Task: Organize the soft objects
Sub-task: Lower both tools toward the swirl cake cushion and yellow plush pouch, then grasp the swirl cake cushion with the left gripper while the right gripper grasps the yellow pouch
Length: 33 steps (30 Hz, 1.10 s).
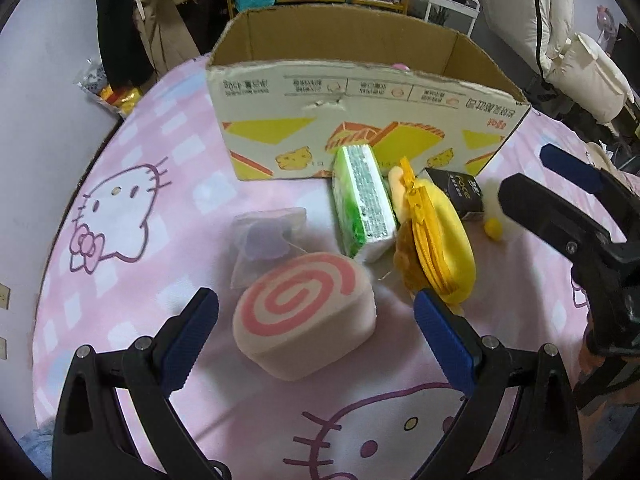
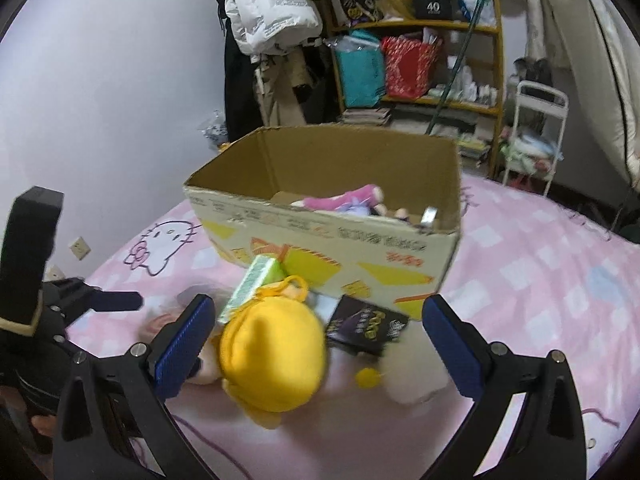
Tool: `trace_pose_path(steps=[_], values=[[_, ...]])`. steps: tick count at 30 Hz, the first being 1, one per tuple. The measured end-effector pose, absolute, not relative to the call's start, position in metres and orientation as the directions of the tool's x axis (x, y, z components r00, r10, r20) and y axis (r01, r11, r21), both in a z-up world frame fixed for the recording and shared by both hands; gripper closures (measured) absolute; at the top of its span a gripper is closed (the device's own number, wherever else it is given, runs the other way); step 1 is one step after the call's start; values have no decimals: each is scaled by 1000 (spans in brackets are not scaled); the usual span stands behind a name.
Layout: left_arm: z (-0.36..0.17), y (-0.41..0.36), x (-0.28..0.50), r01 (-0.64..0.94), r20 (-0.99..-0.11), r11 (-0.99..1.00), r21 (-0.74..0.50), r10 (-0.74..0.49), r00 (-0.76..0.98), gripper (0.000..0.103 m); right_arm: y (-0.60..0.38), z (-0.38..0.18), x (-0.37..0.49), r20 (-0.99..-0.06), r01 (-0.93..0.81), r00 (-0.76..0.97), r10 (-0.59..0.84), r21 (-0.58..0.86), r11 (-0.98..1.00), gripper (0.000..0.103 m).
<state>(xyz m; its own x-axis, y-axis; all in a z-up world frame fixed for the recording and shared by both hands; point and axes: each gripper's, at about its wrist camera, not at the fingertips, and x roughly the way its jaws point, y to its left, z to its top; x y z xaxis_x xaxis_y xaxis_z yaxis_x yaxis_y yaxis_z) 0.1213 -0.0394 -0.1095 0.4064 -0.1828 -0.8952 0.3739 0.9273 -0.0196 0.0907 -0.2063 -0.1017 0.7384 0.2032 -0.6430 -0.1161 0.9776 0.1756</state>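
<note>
In the left wrist view, the left gripper (image 1: pixel 316 338) is spread wide around a pink swirl roll (image 1: pixel 306 314) on the Hello Kitty sheet (image 1: pixel 120 208), not touching it. In the right wrist view, the right gripper (image 2: pixel 318 342) gapes over a yellow pouch (image 2: pixel 274 360) before the box (image 2: pixel 332 240); a black pack (image 2: pixel 366 326) alongside reads "Face".

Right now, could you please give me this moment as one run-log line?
left gripper: open, around swirl cake | right gripper: open, around yellow pouch | box: holds toys
</note>
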Motion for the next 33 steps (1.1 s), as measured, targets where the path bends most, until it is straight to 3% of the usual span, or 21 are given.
trace_pose_path(steps=[16, 19, 22, 24, 26, 33], values=[[-132, -43, 131, 350, -927, 936, -39, -164, 337, 6, -191, -129, 110, -725, -118, 645, 240, 216, 969, 0], [-137, -43, 134, 358, -930, 932, -51, -175, 323, 6, -194, -137, 116, -737, -124, 610, 290, 273, 954, 15], [-140, -46, 136, 361, -930, 931, -53, -178, 322, 7, -195, -146, 120, -748, -119, 577, 327, 318, 940, 15], [-141, -45, 138, 353, -929, 934, -56, -179, 325, 11, -195, -151, 122, -755, -120, 560, 342, 335, 935, 15], [-142, -43, 140, 342, -928, 938, -57, -177, 329, 25, -192, -156, 123, -760, -127, 540, 363, 352, 927, 16], [-143, -36, 145, 332, -920, 939, -88, -205, 335, 43, -192, -169, 126, -761, -117, 486, 430, 431, 895, 29]])
